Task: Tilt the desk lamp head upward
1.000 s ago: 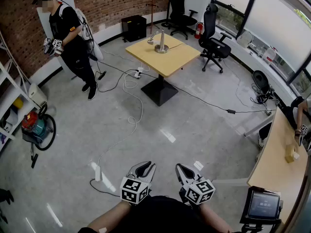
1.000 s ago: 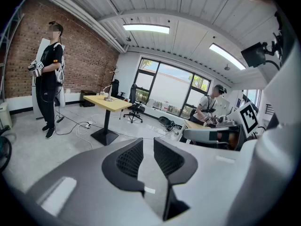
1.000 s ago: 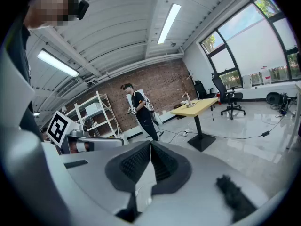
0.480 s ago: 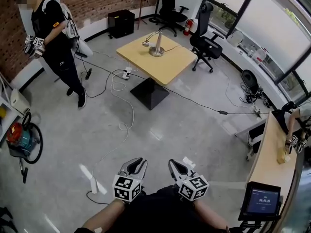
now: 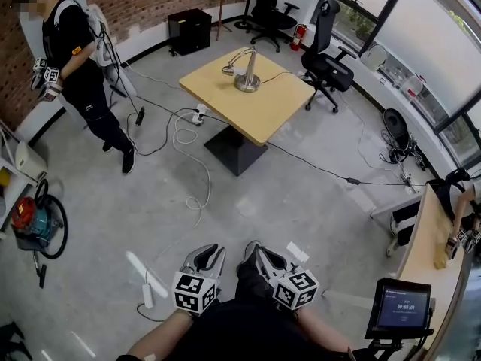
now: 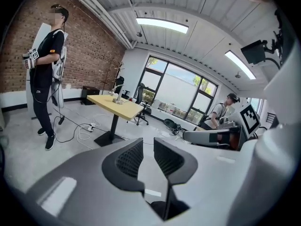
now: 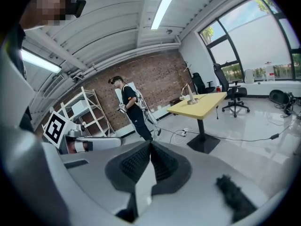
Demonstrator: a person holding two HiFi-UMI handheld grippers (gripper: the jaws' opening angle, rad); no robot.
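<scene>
The desk lamp (image 5: pixel 247 70) stands on a yellow table (image 5: pixel 263 107) far across the room, a silver post on a round base with its head reaching left. It is tiny in the left gripper view (image 6: pixel 116 98) and the right gripper view (image 7: pixel 189 95). Both grippers are held close to my body, far from the lamp. My left gripper (image 5: pixel 209 250) (image 6: pixel 148 142) has a narrow gap between its jaws and holds nothing. My right gripper (image 5: pixel 259 250) (image 7: pixel 150 145) is shut, pads touching, empty.
Cables (image 5: pixel 192 149) and a power strip (image 5: pixel 148 295) lie on the floor between me and the table. A person (image 5: pixel 75 51) stands at the left wall. Office chairs (image 5: pixel 327 47) sit behind the table. A wooden desk (image 5: pixel 425 254) and a screen (image 5: pixel 397 307) are at my right.
My view has shifted, so both grippers sit lower in the frame. The person at the left has stepped further left. Neither gripper's jaws have changed.
</scene>
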